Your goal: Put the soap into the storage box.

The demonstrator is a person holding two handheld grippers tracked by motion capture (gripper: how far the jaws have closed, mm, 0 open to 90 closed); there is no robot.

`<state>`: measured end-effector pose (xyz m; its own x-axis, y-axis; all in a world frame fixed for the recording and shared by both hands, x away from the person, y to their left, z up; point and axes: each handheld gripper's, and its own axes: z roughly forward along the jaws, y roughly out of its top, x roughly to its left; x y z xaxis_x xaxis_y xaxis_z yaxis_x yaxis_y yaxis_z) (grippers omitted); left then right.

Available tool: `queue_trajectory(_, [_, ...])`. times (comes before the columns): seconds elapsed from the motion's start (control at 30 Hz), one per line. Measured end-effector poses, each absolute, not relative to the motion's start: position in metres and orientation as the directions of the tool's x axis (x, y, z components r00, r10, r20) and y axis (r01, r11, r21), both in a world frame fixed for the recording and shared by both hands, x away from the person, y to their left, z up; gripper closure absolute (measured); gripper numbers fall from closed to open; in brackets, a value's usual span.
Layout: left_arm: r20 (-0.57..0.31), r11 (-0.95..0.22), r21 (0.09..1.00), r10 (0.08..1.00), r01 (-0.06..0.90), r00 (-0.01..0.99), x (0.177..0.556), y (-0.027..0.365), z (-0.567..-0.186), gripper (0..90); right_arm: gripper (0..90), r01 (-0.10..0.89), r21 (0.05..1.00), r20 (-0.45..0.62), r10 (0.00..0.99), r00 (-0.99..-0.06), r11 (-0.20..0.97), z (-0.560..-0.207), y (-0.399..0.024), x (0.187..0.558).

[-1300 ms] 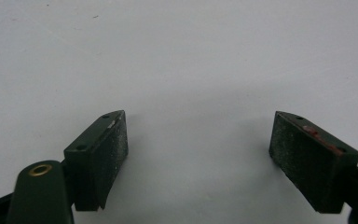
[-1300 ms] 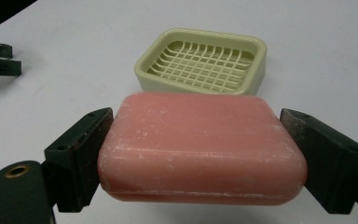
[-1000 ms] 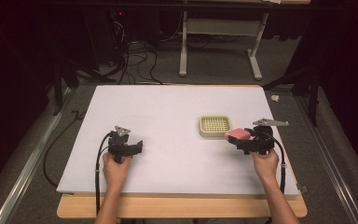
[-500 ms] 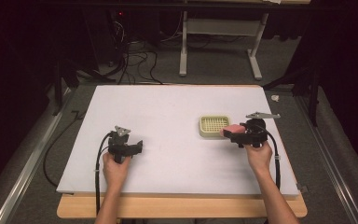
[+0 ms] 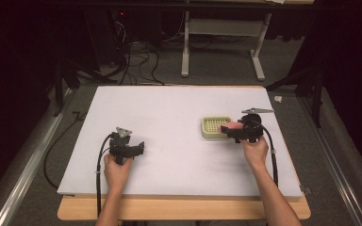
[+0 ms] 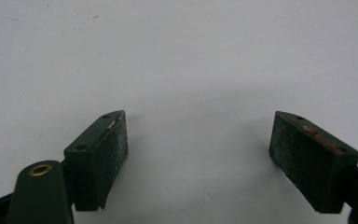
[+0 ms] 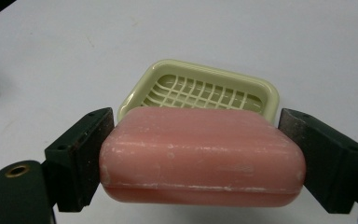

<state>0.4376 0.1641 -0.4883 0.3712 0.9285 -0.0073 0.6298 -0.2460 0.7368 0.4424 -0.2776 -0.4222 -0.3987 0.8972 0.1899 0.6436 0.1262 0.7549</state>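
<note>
A pink bar of soap [image 7: 200,156] is clamped lengthwise between the jaws of my right gripper [image 7: 198,158]. In the high view the right gripper [image 5: 232,129] holds the soap [image 5: 234,125] at the right edge of a pale green soap dish [image 5: 214,127] with a grid floor. Through the right gripper view the soap dish [image 7: 200,91] lies just beyond the soap, with nothing in it. My left gripper [image 5: 138,148] rests at the table's front left, open, and in its own view the left gripper [image 6: 198,161] has only bare white board between its pads.
A large white board [image 5: 169,117] covers the wooden table [image 5: 184,209]. Cables [image 5: 99,165] trail from both grippers toward the front edge. Dark floor, more cables and a metal stand [image 5: 186,42] lie beyond the far edge.
My right gripper has carried the soap leftward and slightly away from me, from the right part of the board up to the dish's right edge. The left gripper has stayed still.
</note>
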Motion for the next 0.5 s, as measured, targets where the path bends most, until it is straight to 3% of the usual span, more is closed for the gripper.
queue_trajectory(0.5, [-0.007, -0.247, 0.737, 0.928, 0.63, 0.371, 0.438, 0.164, -0.488, 20.0, 13.8, 0.658, 0.733, 0.145, 0.905, -0.4, 0.174, -0.432, -0.252, 0.464])
